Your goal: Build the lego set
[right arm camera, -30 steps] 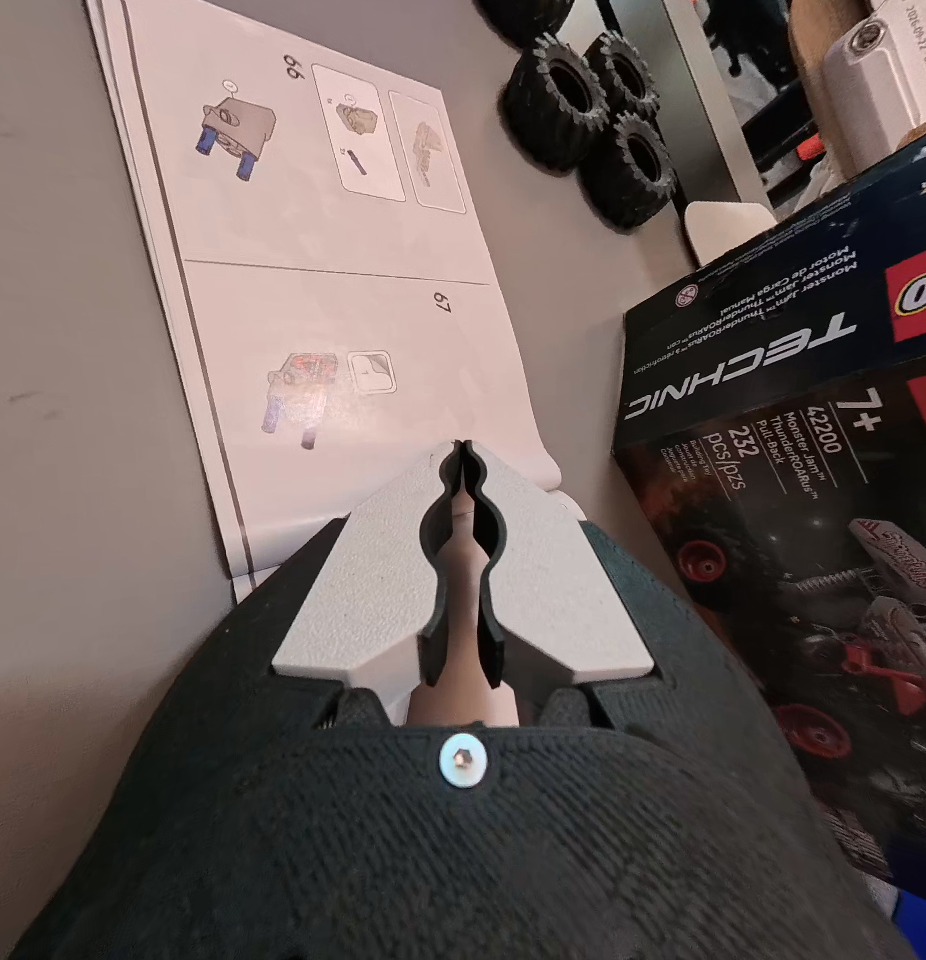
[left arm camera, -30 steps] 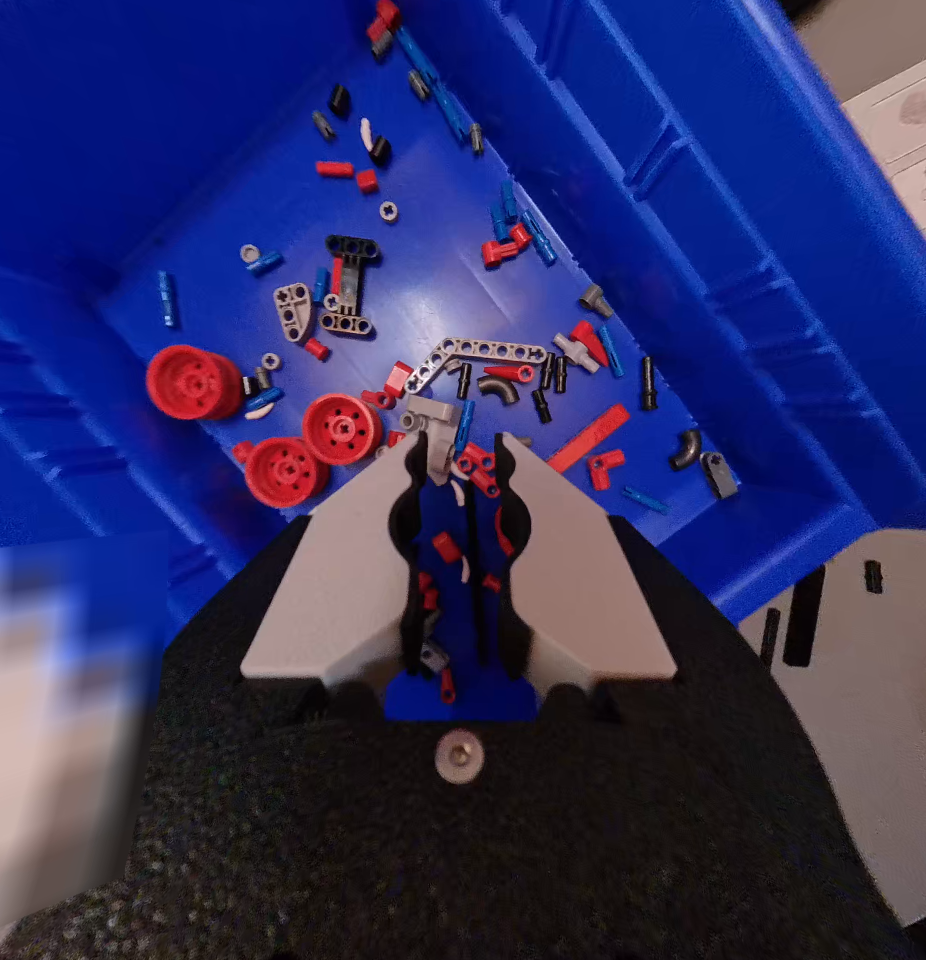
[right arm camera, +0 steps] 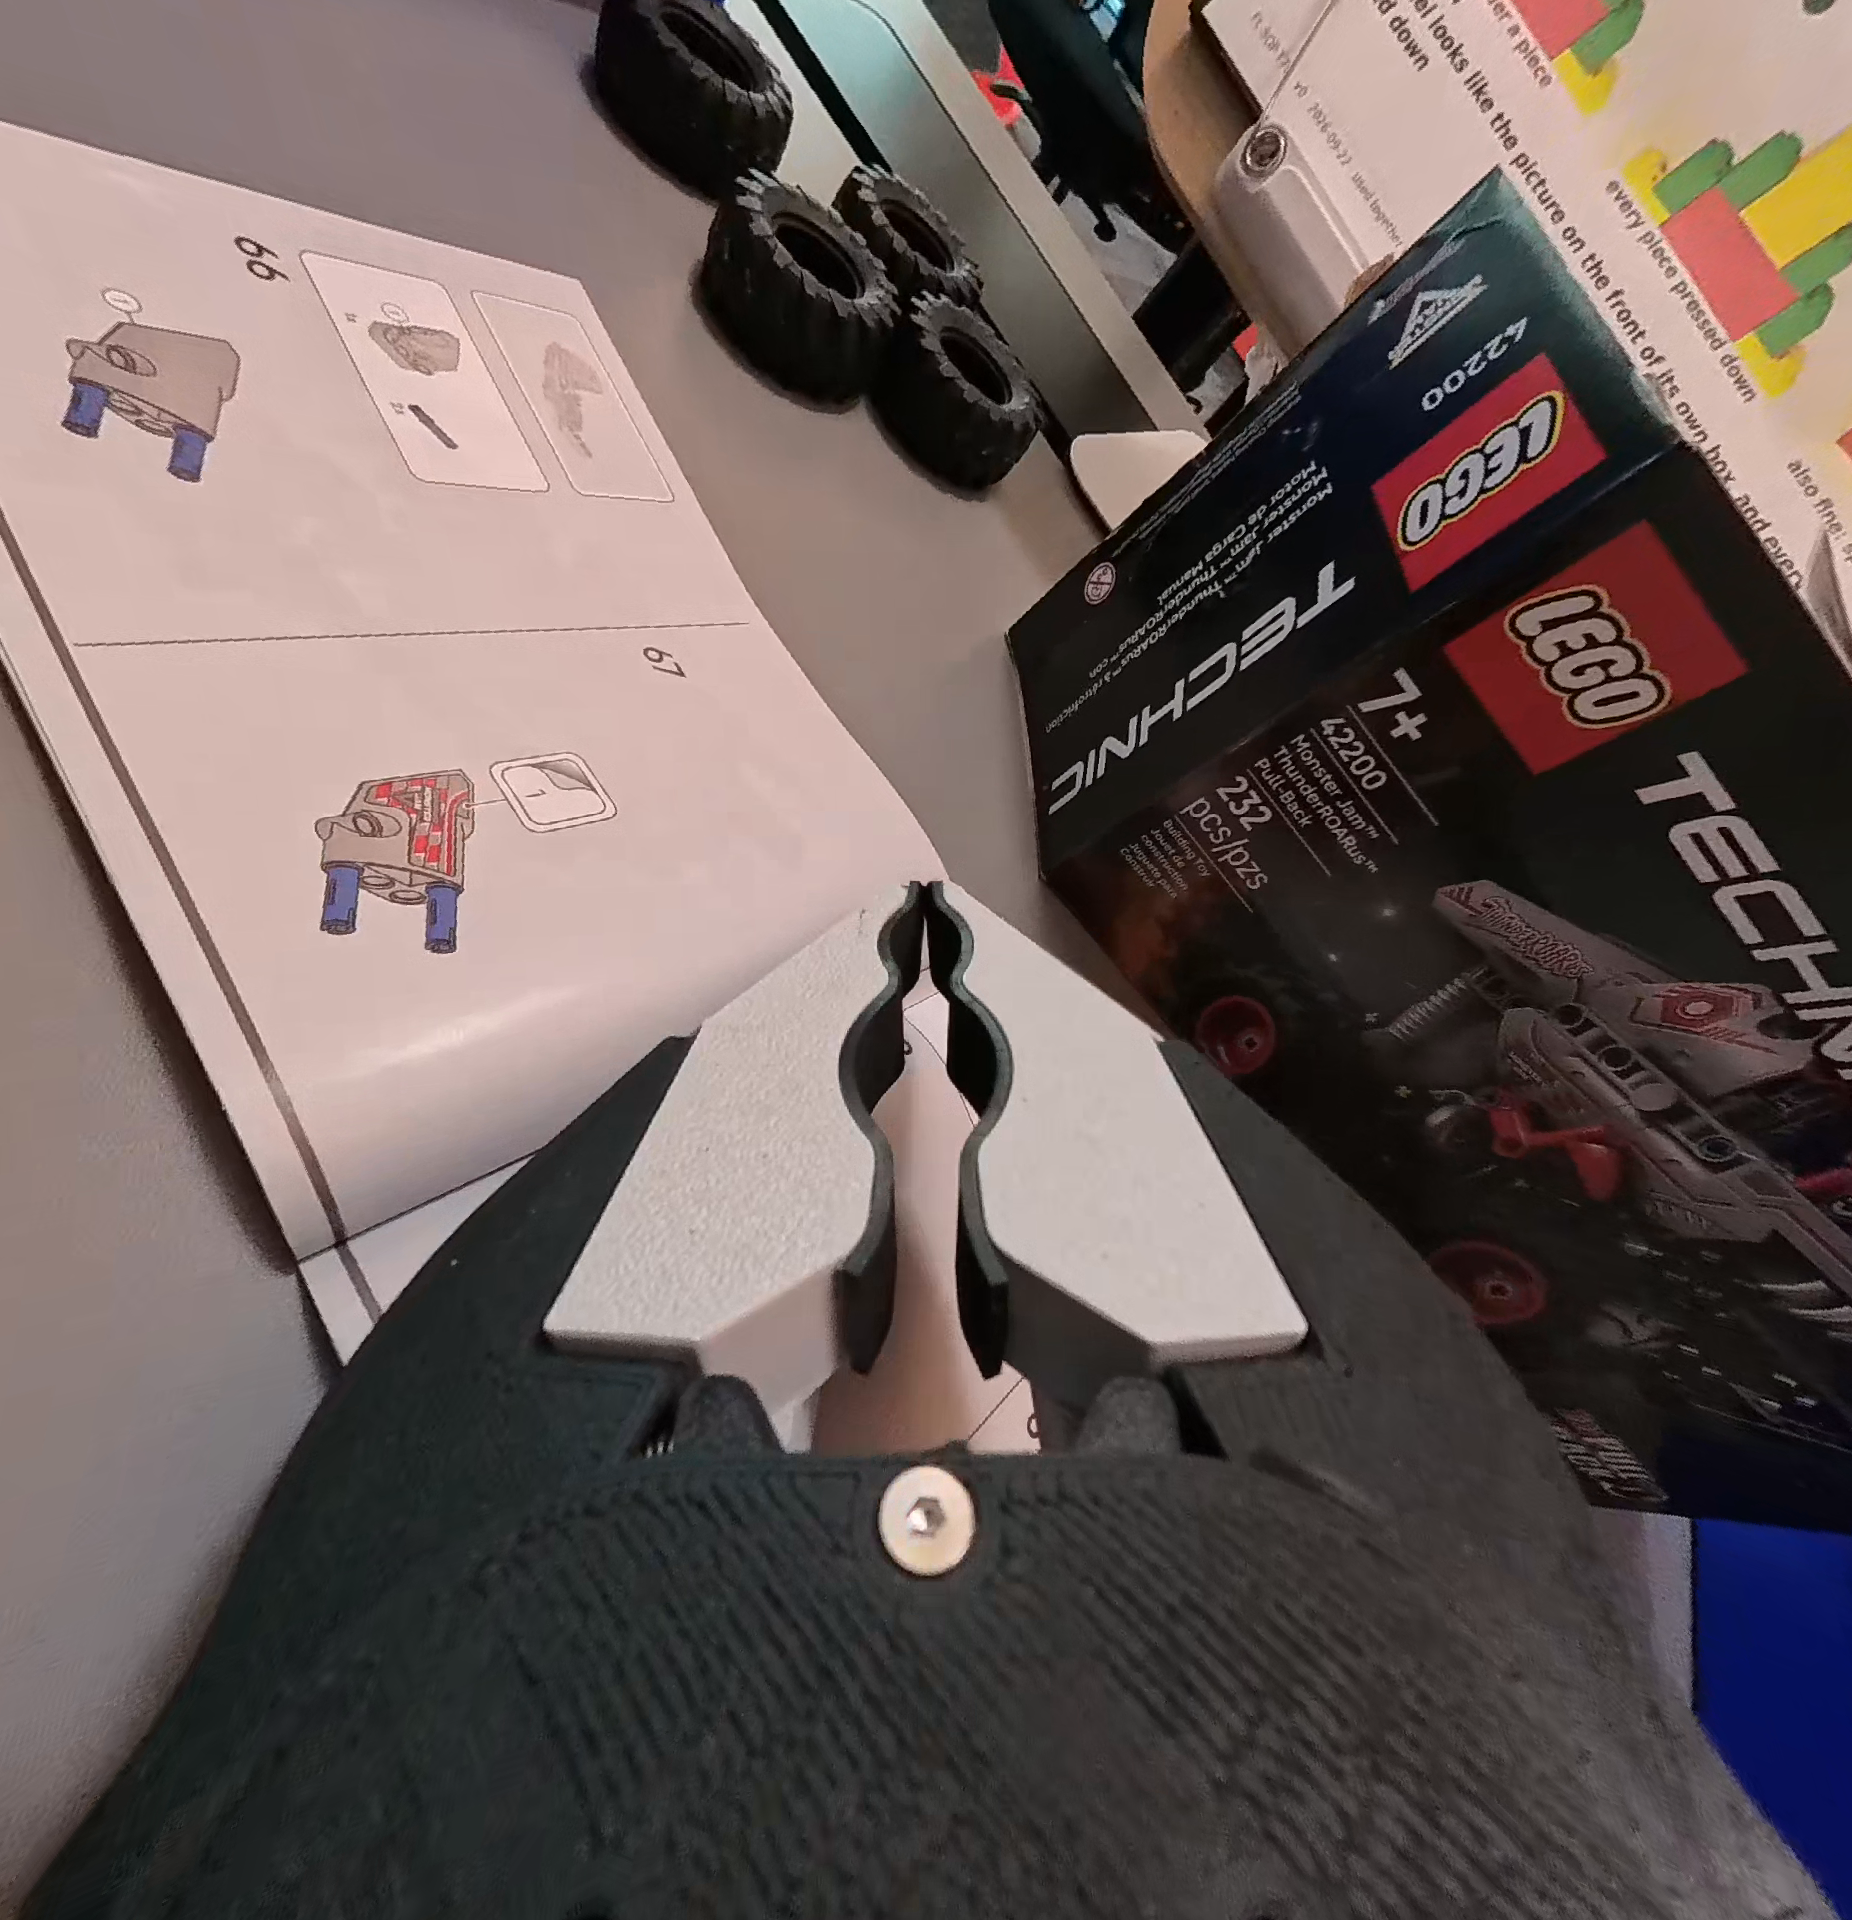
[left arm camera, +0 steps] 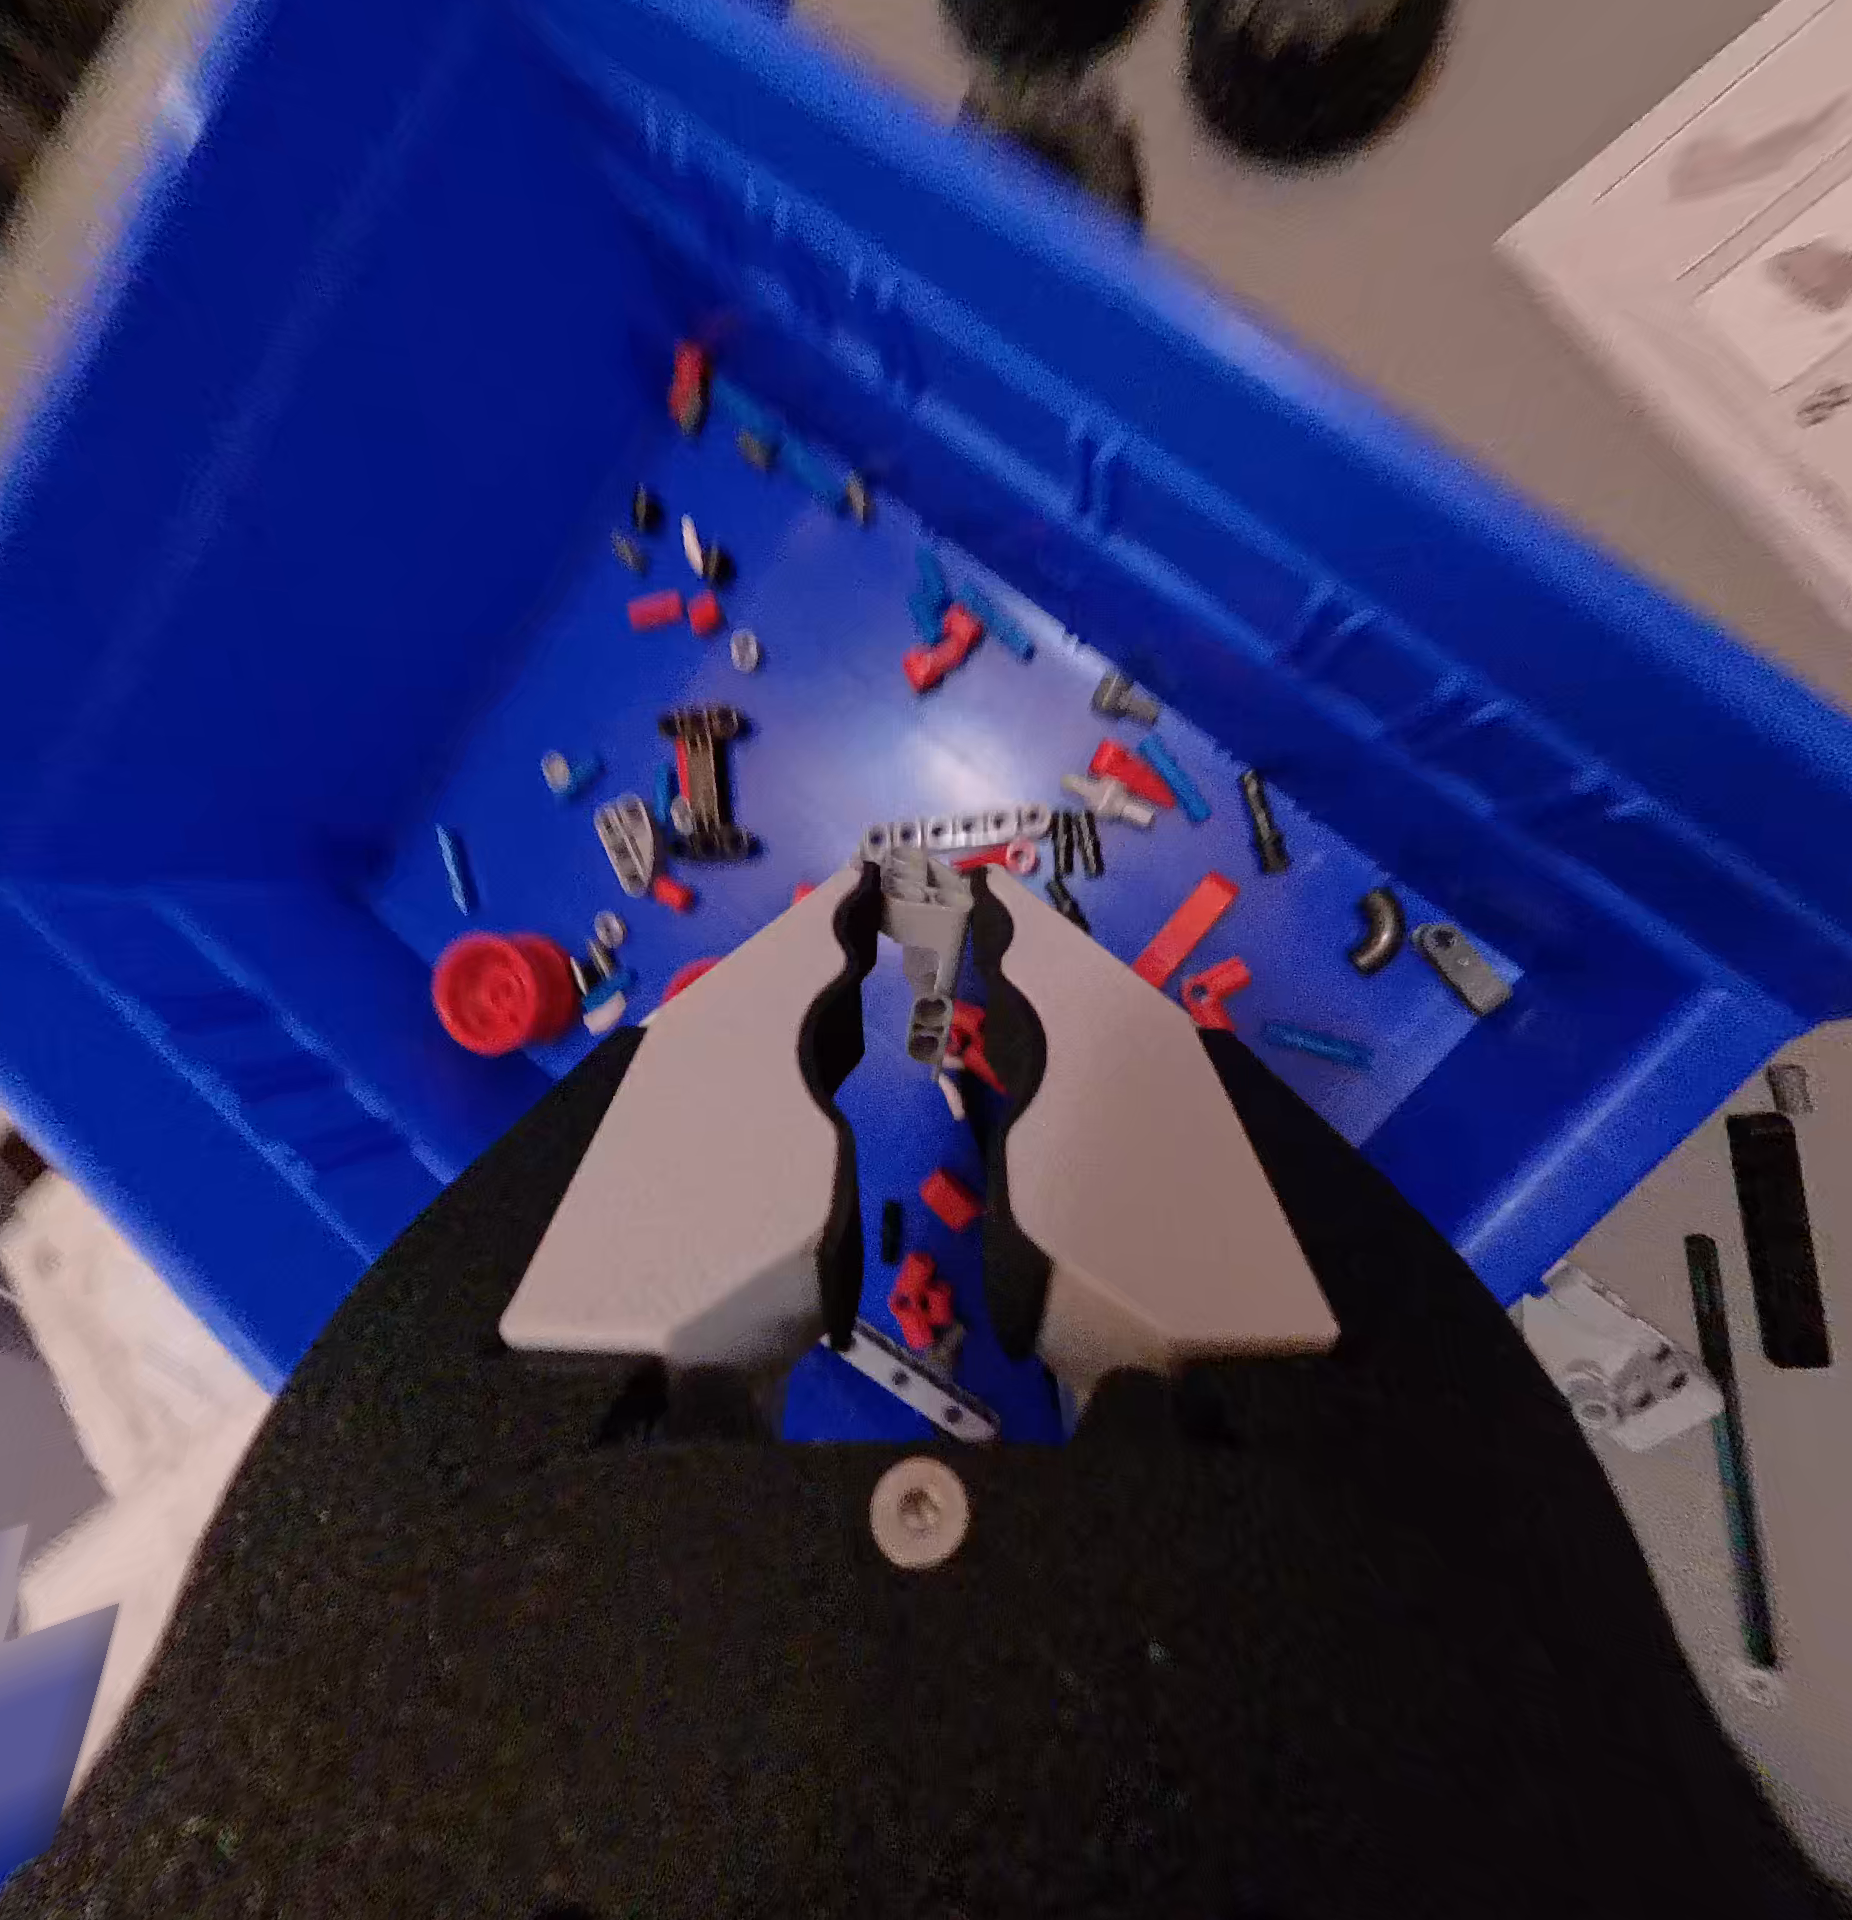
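Note:
In the left wrist view my left gripper [left arm camera: 922, 891] is shut on a grey lego piece [left arm camera: 927, 930] and holds it above the floor of a blue bin [left arm camera: 278, 436]. The piece hangs between the fingers, pinched at the tips. Loose red, black, blue and grey lego parts lie in the bin, among them a red wheel hub [left arm camera: 501, 992] and a grey angled beam [left arm camera: 953, 831]. In the right wrist view my right gripper [right arm camera: 924, 891] is shut and empty, just above the open instruction booklet [right arm camera: 382, 623] on the table.
A lego set box [right arm camera: 1473, 831] stands right of the right gripper. Several black tyres [right arm camera: 849, 281] sit beyond the booklet. Right of the bin lie a white lego part [left arm camera: 1618, 1371], a long thin black rod [left arm camera: 1732, 1455] and a black bar [left arm camera: 1779, 1236]. Tip to tip, the grippers are about 35 cm apart. The red wheel hub [left arm camera: 501, 992] is about 12 cm from my left fingertips and 45 cm from my right.
My left gripper has closed on the grey piece and lifted it up from the bin floor; the view is blurred with motion. My right gripper has risen and shifted slightly over the booklet, still shut.

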The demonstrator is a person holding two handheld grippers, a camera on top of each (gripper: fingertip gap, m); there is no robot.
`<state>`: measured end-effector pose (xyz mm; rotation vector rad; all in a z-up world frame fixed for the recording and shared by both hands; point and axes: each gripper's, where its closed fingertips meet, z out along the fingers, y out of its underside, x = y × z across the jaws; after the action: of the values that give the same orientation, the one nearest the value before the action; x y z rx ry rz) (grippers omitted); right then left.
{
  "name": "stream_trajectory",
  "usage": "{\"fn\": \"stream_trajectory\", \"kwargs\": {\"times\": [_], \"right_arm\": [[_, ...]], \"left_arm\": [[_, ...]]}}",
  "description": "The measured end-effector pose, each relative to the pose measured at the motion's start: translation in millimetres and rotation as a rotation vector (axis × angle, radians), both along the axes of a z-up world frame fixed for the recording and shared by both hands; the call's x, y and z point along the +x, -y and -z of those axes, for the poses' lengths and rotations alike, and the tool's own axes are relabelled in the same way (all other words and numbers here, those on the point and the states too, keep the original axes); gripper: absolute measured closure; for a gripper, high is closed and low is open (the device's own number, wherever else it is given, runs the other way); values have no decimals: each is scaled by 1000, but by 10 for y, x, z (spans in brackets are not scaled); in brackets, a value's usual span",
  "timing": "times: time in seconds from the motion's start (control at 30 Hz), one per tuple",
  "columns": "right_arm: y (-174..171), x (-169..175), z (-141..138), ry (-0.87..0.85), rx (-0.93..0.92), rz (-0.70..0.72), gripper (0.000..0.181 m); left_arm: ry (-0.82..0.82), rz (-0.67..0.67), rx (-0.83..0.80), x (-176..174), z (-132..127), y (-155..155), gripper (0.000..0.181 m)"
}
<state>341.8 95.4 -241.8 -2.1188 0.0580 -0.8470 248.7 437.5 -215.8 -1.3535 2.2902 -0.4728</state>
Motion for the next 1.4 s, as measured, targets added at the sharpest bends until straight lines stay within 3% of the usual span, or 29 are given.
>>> {"fn": "stream_trajectory", "kwargs": {"times": [0.17, 0.23, 0.27, 0.4, 0.43, 0.5, 0.57, 0.67, 0.73, 0.87, 1.03, 1.2, 1.4], "right_arm": [[-4, 9, -98, -41, 80, -2, 177], [-48, -50, -192, -127, 173, -33, 165], [-98, -114, -226, -204, 213, -55, 148], [-591, -725, -711, -472, 453, -308, 126], [-713, -926, -866, -532, 518, -393, 134], [-899, -1221, -1106, -643, 629, -508, 151], [-1026, -1420, -1141, -670, 631, -577, 151], [-1136, -1550, -1037, -589, 554, -586, 137], [-1175, -1614, -1057, -573, 561, -599, 142], [-1171, -1656, -1083, -605, 589, -620, 141], [-1120, -1614, -1233, -830, 742, -645, 145], [-1192, -1587, -1229, -831, 765, -601, 150], [-1052, -1615, -1359, -948, 900, -713, 155]], "left_arm": [[462, 406, 122, 161, -766, 649, 167], [608, 594, 237, 90, -964, 1005, 167], [661, 657, 319, 72, -1015, 1146, 167], [788, 864, 667, 16, -1009, 1646, 167], [810, 902, 716, -9, -1002, 1768, 167], [834, 993, 707, -121, -956, 2047, 167], [795, 1073, 624, -264, -858, 2278, 168], [756, 1083, 468, -367, -828, 2447, 167], [744, 1111, 396, -449, -833, 2515, 168], [784, 1161, 438, -512, -872, 2536, 168], [801, 1209, 539, -527, -840, 2525, 168], [805, 1181, 576, -466, -811, 2539, 168], [851, 1103, 393, -484, -973, 2578, 158]]}}
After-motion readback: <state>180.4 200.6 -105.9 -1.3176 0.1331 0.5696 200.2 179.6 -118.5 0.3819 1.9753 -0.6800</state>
